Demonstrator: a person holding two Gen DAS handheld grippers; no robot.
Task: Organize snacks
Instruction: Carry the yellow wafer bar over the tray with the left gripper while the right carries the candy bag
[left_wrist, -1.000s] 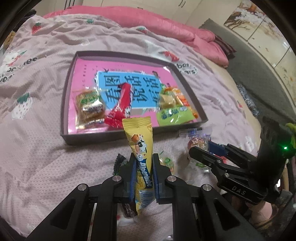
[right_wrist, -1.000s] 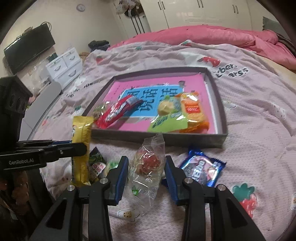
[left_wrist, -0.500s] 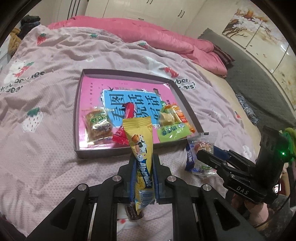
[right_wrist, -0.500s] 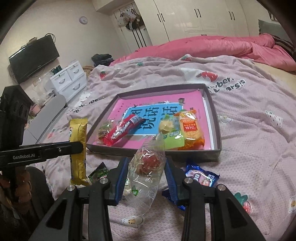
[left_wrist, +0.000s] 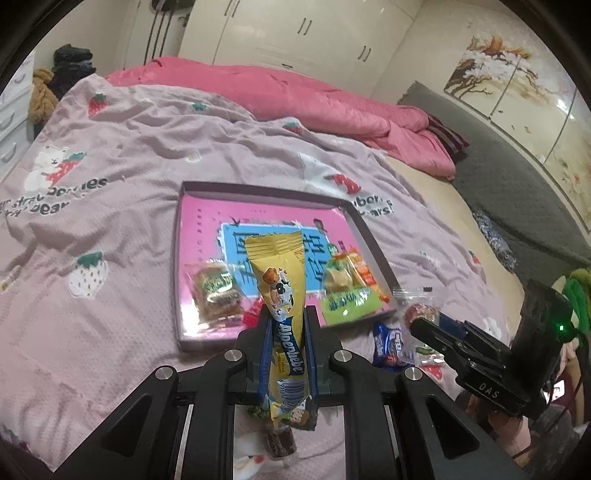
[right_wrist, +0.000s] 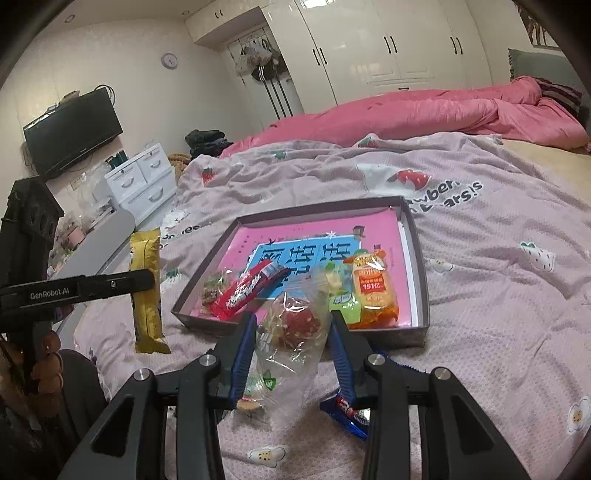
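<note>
My left gripper (left_wrist: 287, 325) is shut on a long yellow snack stick (left_wrist: 282, 291), held upright above the bedspread in front of the box; the stick (right_wrist: 147, 291) and that gripper (right_wrist: 142, 280) also show at the left of the right wrist view. My right gripper (right_wrist: 293, 321) is shut on a clear bag with a red sweet (right_wrist: 295, 325), lifted near the box's front wall. The shallow grey box (right_wrist: 415, 236) with a pink and blue floor holds a red bar (right_wrist: 251, 288), a brown cake pack (left_wrist: 216, 291), a green pack (left_wrist: 347, 302) and an orange pack (right_wrist: 375, 291).
A blue wrapped biscuit (right_wrist: 347, 410) and a few small snacks (left_wrist: 280, 441) lie on the pink strawberry bedspread (right_wrist: 498, 295) below the grippers. A pink quilt (left_wrist: 295, 99) is bunched at the far side. White drawers (right_wrist: 144, 184) and a television (right_wrist: 72, 133) stand left.
Both grippers have risen with their snacks, so the box and bedspread look farther away. The yellow stick now overlaps the box's floor in the left wrist view. Neither grip has changed.
</note>
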